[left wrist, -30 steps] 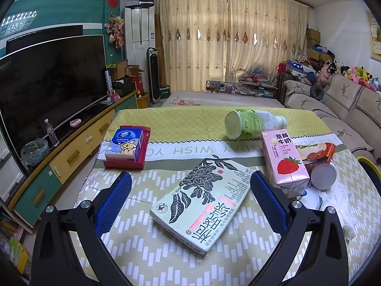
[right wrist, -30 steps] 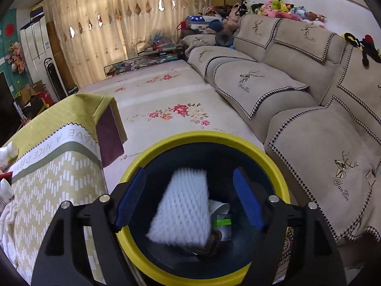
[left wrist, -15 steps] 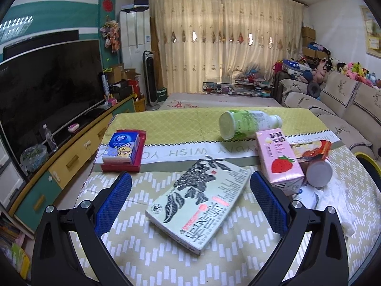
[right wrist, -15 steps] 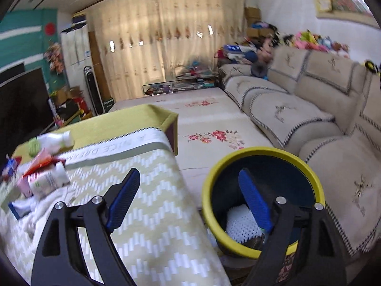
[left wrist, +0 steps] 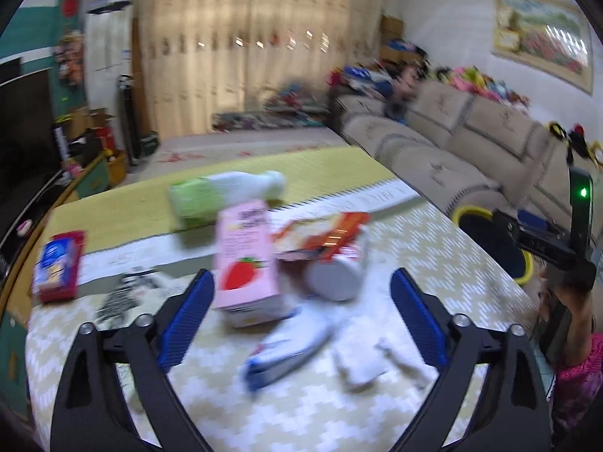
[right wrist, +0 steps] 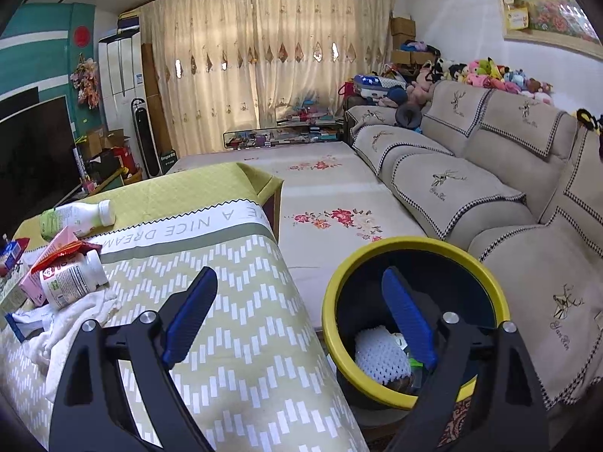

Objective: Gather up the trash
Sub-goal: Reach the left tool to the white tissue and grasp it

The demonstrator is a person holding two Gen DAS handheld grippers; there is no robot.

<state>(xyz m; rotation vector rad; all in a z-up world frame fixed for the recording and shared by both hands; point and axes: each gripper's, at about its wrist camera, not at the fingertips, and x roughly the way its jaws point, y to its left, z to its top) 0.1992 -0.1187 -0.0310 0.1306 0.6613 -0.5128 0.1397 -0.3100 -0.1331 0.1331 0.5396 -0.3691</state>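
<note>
Left wrist view: left claw (left wrist: 301, 314) wide open, empty, above the desk (left wrist: 433, 248) litter; strawberry milk carton (left wrist: 247, 260) between its fingers, white bottle (left wrist: 335, 271) just beside.
Risk: blurred view; closing now could knock the carton over.
Right wrist view: right claw (right wrist: 299, 314) spread, empty, over the yellow-rimmed bin (right wrist: 377, 252) beside the desk.
Risk: claw could clip the bin.

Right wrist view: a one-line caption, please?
Open right tongs hover between the table and the yellow-rimmed bin holding white foam netting.
</note>
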